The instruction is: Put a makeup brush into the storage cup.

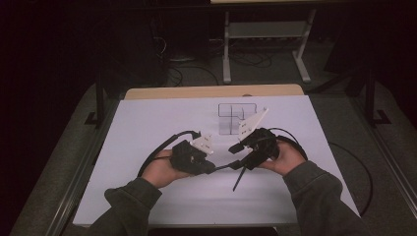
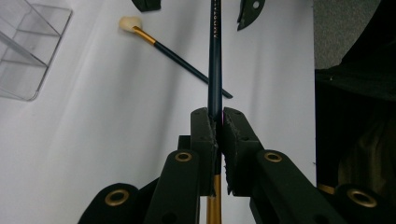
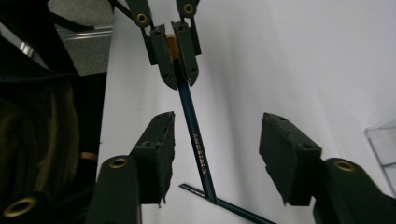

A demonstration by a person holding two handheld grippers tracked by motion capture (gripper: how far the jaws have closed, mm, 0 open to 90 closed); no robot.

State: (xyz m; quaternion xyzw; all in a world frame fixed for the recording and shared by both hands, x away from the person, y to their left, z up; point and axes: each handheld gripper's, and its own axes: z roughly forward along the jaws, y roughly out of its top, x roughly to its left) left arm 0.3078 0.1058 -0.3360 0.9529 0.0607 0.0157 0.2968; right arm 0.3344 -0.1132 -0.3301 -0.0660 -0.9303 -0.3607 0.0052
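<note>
My left gripper (image 2: 217, 114) is shut on a dark blue brush handle (image 2: 215, 56), just above its gold ferrule. The handle runs from those jaws to my right gripper (image 3: 218, 120), whose jaws stand open on either side of it, pads clear of the handle (image 3: 198, 149). In the right gripper view the left gripper (image 3: 172, 51) shows at the top, clamped on the same brush. In the high view both grippers, left (image 1: 211, 168) and right (image 1: 244, 160), meet over the middle of the white table (image 1: 147, 147). A second brush (image 2: 180, 58) with a cream head lies flat on the table.
A clear acrylic organizer (image 1: 236, 118) with several compartments stands behind the grippers, toward the table's far edge. The same organizer (image 2: 23, 51) is at the upper left of the left gripper view. Black cables trail from both grippers across the table. Beyond the table the room is dark.
</note>
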